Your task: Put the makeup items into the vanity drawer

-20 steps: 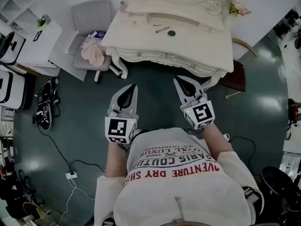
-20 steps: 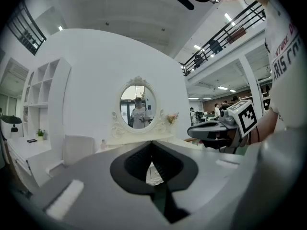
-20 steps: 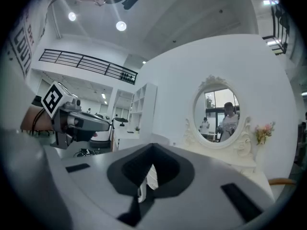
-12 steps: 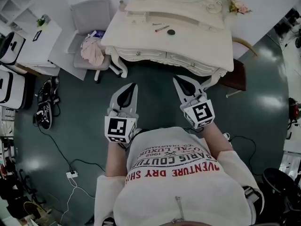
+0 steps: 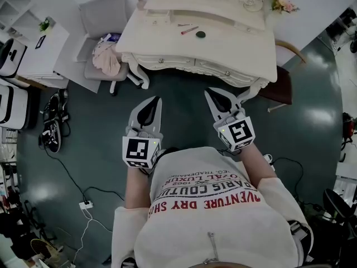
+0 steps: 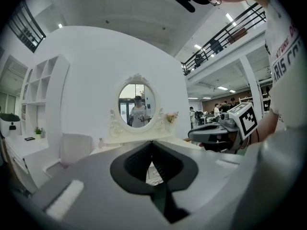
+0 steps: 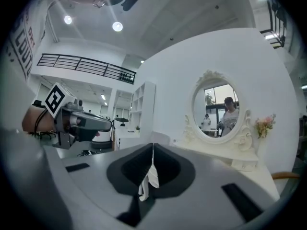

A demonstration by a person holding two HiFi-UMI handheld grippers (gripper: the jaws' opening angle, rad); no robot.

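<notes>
The white vanity (image 5: pixel 167 41) stands ahead of me, with its front drawers (image 5: pixel 215 70) closed. On its top lie a pink-red stick (image 5: pixel 189 30), a small dark round item (image 5: pixel 201 34) and a thin small item (image 5: pixel 183 24). My left gripper (image 5: pixel 159 100) and right gripper (image 5: pixel 207 92) are held side by side over the floor, short of the vanity, both pointing at it. Both are shut with nothing between the fingers. In the left gripper view the left gripper (image 6: pixel 152 143) faces the oval mirror (image 6: pixel 136 104). In the right gripper view the right gripper (image 7: pixel 152 145) has its tips together.
A grey chair (image 5: pixel 103 21) with clothes on its seat stands left of the vanity. White shelving (image 5: pixel 22 43) lines the left wall, with shoes (image 5: pixel 53 133) and a power strip (image 5: pixel 85 207) on the floor. A dark wooden piece (image 5: pixel 279 88) stands at the vanity's right end, and flowers (image 5: pixel 281 4) sit on top.
The head view has shifted a little, so the vanity sits slightly higher in the picture. Both grippers stay shut and in nearly the same place.
</notes>
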